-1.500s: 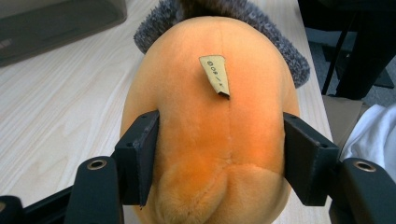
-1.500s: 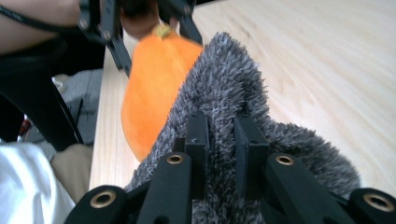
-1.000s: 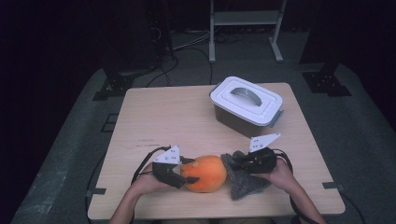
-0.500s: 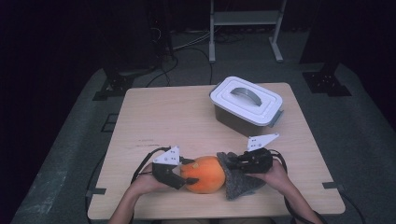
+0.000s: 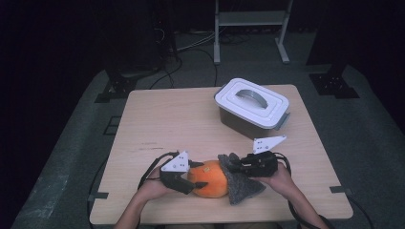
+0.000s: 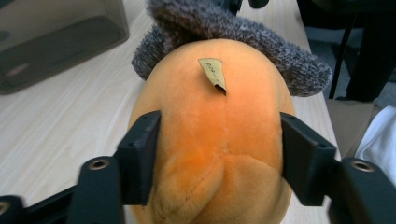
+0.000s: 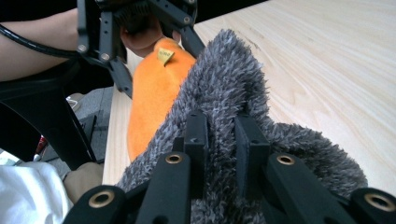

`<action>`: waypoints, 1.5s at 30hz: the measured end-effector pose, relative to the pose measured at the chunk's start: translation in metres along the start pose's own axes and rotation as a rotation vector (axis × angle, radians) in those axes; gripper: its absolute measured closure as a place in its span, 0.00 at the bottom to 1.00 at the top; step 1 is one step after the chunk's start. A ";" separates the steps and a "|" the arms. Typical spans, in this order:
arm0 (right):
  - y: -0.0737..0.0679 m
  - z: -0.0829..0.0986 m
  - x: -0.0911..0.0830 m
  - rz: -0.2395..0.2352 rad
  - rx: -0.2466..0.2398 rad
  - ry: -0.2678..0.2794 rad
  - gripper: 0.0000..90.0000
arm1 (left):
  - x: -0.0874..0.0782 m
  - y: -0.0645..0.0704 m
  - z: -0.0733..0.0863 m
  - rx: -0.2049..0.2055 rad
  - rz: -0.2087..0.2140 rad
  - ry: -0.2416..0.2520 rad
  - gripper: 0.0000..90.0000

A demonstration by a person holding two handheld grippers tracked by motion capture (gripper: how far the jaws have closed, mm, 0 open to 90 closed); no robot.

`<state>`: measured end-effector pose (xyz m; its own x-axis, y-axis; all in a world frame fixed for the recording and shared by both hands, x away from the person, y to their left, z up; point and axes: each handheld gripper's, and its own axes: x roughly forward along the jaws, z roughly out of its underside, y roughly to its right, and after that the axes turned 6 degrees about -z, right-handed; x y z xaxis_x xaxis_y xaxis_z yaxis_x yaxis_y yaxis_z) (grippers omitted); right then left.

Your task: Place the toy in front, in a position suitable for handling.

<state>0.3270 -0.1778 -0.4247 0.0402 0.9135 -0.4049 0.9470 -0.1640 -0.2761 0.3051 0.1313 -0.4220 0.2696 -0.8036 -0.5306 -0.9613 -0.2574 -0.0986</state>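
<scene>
Clamping the orange plush toy (image 6: 215, 140) from both sides, the left claw (image 6: 217, 154) holds it near the tabletop's (image 5: 181, 119) front edge. The left claw's view reveals a small gold tag (image 6: 213, 73). The right claw (image 7: 222, 135) is pinched nearly closed on the grey fuzzy cloth (image 7: 224, 93), which covers the toy's far end. A lidded container (image 5: 251, 106) stands behind.

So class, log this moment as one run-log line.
left claw: shut on orange plush | right claw: shut on grey cloth | lidded box: untouched
</scene>
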 end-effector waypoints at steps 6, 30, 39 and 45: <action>0.001 0.005 -0.004 0.008 0.000 -0.018 0.84 | 0.005 -0.001 0.000 -0.062 -0.003 -0.003 0.17; -0.010 -0.007 0.001 0.037 -0.063 -0.024 0.85 | -0.001 -0.002 -0.013 -0.116 -0.029 0.015 0.35; -0.005 -0.004 0.000 0.049 -0.054 -0.045 0.85 | 0.003 -0.013 0.005 -0.190 0.015 0.053 0.10; -0.004 -0.005 -0.001 0.062 -0.056 -0.041 0.85 | -0.001 -0.014 0.001 -0.178 -0.011 0.031 0.38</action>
<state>0.3246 -0.1768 -0.4188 0.0876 0.8862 -0.4550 0.9595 -0.1978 -0.2005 0.3187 0.1360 -0.4210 0.2848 -0.8157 -0.5036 -0.9335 -0.3553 0.0476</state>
